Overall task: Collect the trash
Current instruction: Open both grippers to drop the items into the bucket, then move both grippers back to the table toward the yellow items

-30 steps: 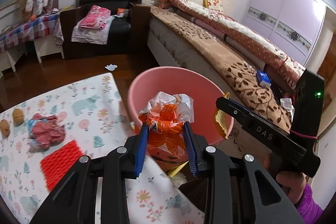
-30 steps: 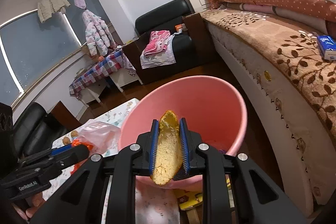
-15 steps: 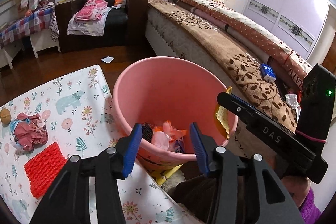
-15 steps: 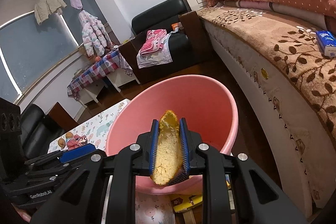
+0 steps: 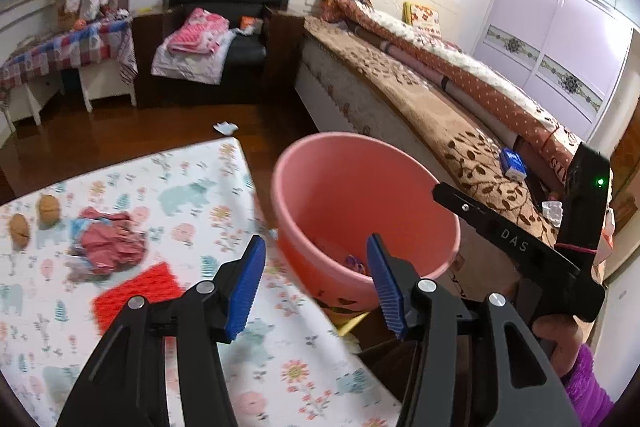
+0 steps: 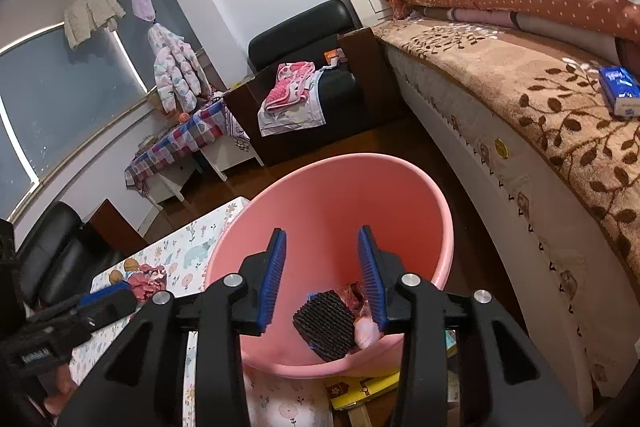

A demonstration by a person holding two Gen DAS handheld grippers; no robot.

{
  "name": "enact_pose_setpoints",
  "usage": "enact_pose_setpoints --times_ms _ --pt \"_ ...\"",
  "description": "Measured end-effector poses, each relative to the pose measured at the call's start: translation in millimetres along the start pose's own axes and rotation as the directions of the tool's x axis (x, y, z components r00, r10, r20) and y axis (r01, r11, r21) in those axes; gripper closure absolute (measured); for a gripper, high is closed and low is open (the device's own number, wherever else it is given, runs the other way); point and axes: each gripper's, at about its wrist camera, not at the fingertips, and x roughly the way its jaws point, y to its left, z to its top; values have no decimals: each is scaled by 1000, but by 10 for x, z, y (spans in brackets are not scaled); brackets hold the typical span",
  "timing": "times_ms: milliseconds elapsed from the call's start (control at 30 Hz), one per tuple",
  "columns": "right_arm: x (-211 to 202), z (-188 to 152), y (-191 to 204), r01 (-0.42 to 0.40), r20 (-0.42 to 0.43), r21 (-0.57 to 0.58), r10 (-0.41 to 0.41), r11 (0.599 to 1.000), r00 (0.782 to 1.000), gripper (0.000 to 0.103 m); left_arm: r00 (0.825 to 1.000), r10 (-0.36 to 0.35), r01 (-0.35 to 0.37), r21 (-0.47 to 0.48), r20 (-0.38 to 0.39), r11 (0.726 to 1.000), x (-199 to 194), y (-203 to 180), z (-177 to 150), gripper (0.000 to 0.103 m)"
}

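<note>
The pink bin [image 5: 360, 187] stands past the table's corner, between the table and the bed. My left gripper [image 5: 316, 247] hangs over its near rim, jaws opening, nothing between them. My right gripper [image 6: 322, 239] is above the bin [image 6: 340, 195] with its jaws opening and empty too. At the bin's bottom lie a black ridged piece [image 6: 326, 323] and pink scraps. On the floral tablecloth [image 5: 192, 195] I see a crumpled red wrapper [image 5: 108, 247], a red ridged pad [image 5: 136, 291] and two brown nuts [image 5: 48, 209].
A bed [image 5: 440, 115] runs along the right, close behind the bin. A black armchair [image 5: 224, 27] with clothes and a checked side table [image 5: 68, 51] stand at the back. A white scrap [image 5: 225, 127] lies on the wooden floor. A yellow box [image 6: 360, 387] sits under the bin.
The left gripper opened, the orange bag fell into the bin, and the gripper drew back towards the table. The right gripper opened and the yellow-brown peel left its jaws.
</note>
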Motion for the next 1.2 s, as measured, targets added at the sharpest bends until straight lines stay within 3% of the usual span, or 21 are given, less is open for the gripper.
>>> enact_pose_setpoints --times_ms 167,267,467,567,767,900,1033,1200 --pt "-107 -34 167 -43 -5 -51 43 998 999 65 997 50 -50 4 60 999 -368 227 -51 51" --pt "-194 -132 355 -113 -37 -99 110 989 993 65 994 82 -82 -13 79 997 -570 386 -109 51" --pt "-262 -441 841 -267 -167 -228 232 936 958 65 984 158 -151 -85 78 985 -985 798 -398 51" --pt "-263 -652 1141 -373 -283 -290 293 882 913 65 979 195 -187 -102 67 977 -1181 977 -579 51" --pt "-222 -1059 1683 -512 -470 -338 330 789 819 65 966 255 -246 -158 33 956 -1555 1315 -944 51" --pt "-276 -1316 2002 -564 -545 -402 306 722 781 65 967 253 -251 -165 -13 954 -1711 1430 -1114 51" --pt "-347 -1520 2233 -578 -573 -489 260 653 778 56 965 251 -259 -123 -75 958 -1856 1470 -1367 47" --pt "-296 -1682 2414 -552 -572 -592 176 587 801 56 965 217 -233 -107 -146 967 -1978 1500 -1667 47"
